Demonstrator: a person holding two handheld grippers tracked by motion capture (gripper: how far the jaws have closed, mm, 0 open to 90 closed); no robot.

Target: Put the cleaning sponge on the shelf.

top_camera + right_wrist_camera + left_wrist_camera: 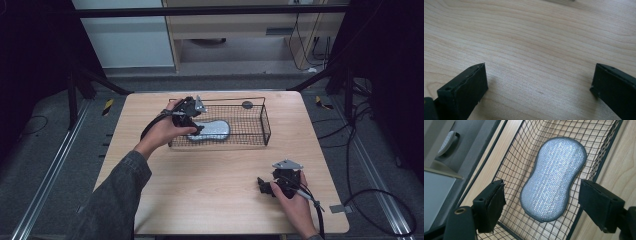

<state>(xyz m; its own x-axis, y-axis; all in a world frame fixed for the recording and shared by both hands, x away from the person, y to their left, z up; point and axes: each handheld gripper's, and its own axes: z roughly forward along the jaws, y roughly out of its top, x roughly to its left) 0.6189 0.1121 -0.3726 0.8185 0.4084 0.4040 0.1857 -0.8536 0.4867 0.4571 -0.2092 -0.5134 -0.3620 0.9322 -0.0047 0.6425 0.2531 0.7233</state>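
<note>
Wire basket [252, 131] on worktop [210, 175] holds silver scrub pad [554, 178]. Left gripper [541, 202] fingers spread, astride pad, not pressing it. Right gripper [537, 85] fingers open over bare worktop.

One silver scrubbing pad [554, 178], one wire basket [264, 120], one table [215, 175].

- A light wooden table [215, 185] carries everything
- A black wire basket [255, 120] stands on its far half
- The right gripper [265, 186] rests on the near right part, held by a hand
</note>
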